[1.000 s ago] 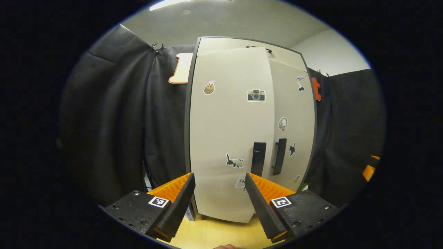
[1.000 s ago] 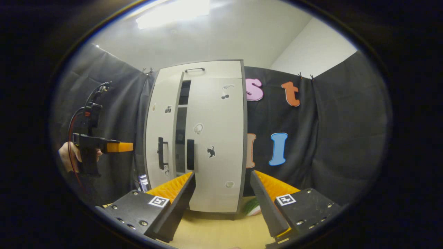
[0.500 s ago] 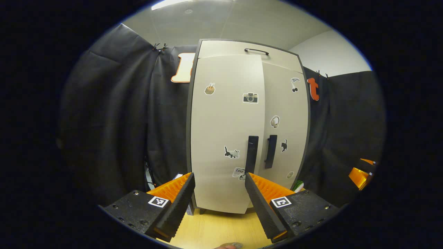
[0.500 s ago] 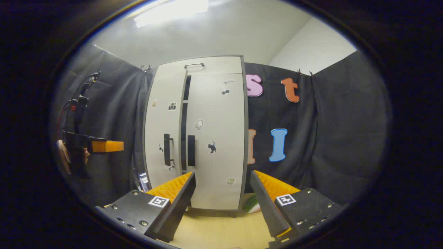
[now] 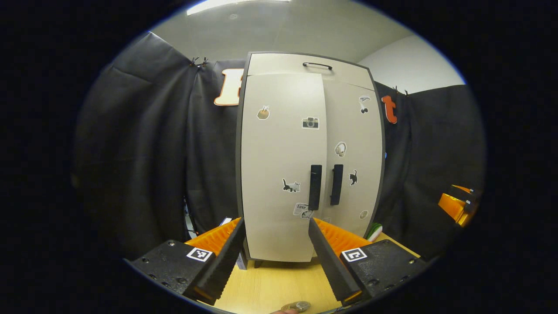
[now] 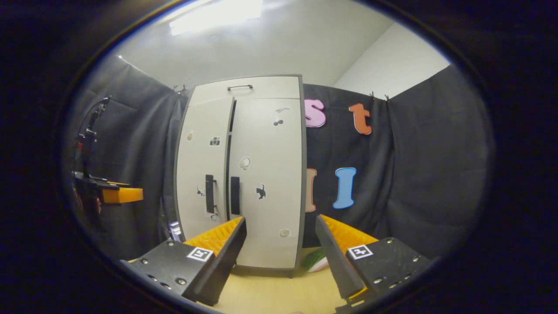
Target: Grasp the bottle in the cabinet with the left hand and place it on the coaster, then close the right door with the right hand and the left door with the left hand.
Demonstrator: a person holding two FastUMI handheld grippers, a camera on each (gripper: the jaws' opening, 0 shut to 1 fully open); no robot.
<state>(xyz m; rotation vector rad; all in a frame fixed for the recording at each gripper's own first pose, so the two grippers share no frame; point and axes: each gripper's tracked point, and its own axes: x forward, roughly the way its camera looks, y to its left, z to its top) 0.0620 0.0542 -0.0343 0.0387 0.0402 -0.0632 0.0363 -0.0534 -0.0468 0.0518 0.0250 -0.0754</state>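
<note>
The pale cabinet (image 5: 283, 165) stands on the wooden table with both doors against its frame. The two dark handles (image 5: 324, 186) sit side by side. My left gripper (image 5: 275, 226) is open and empty, a short way back from the left door (image 5: 279, 144). In the right gripper view the cabinet (image 6: 266, 174) shows a thin dark line between its doors. My right gripper (image 6: 281, 222) is open and empty, in front of the right door (image 6: 268, 144). The left gripper (image 6: 117, 195) also shows far left in that view. A small round shiny thing (image 5: 297, 306) peeks in at the bottom edge; I cannot tell what it is.
Black cloth walls close in behind and beside the cabinet. A green and white object (image 6: 316, 261) lies on the table (image 6: 279, 292) by the cabinet's right foot. The other gripper (image 5: 455, 204) shows at the far right of the left gripper view.
The left door swung from ajar to shut against the cabinet. My left gripper drew back from it, and the right gripper shifted slightly.
</note>
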